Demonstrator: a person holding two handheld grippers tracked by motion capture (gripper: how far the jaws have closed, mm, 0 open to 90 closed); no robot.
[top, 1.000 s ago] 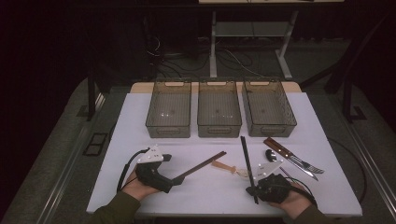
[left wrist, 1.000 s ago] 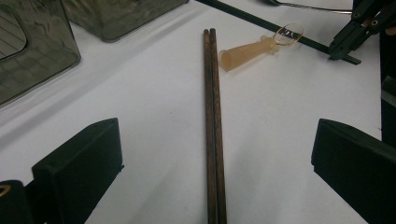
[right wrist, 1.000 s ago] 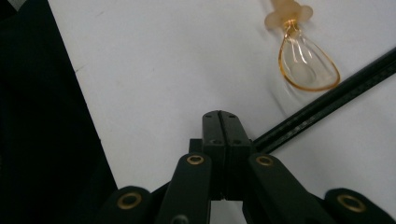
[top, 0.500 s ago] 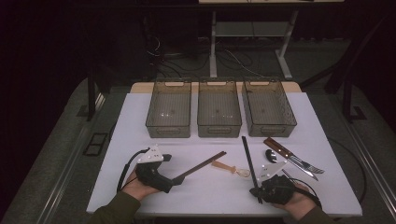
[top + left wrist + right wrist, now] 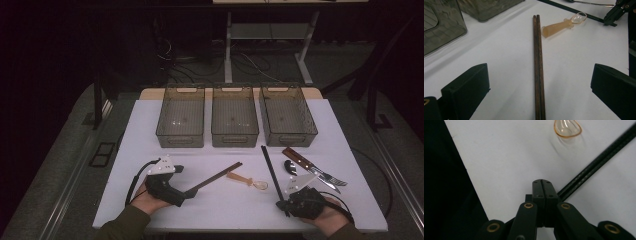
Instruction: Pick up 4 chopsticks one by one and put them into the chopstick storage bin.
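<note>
My left gripper [image 5: 184, 194] rests at the table's front left. In the left gripper view [image 5: 539, 82] its jaws stand wide open on either side of a pair of brown chopsticks [image 5: 538, 67] lying flat on the white table. The brown chopsticks [image 5: 215, 177] point toward a translucent amber spoon [image 5: 247, 180]. At the front right, my right gripper [image 5: 286, 204] is shut, jaws [image 5: 542, 185] pressed flat together. A pair of black chopsticks [image 5: 596, 162] runs diagonally under its tip. The black chopsticks [image 5: 270, 170] reach back toward the bins. The amber spoon's bowl [image 5: 567, 127] lies just ahead.
Three smoky plastic bins [image 5: 181, 117], [image 5: 234, 116], [image 5: 287, 115] stand in a row at the back of the table [image 5: 225, 215]. A wooden-handled knife [image 5: 299, 159], a fork [image 5: 327, 176] and a small black spoon [image 5: 290, 167] lie right of the black chopsticks.
The near end of the black chopsticks has swung slightly to the right along with my right gripper. My left gripper and the brown chopsticks have stayed put.
</note>
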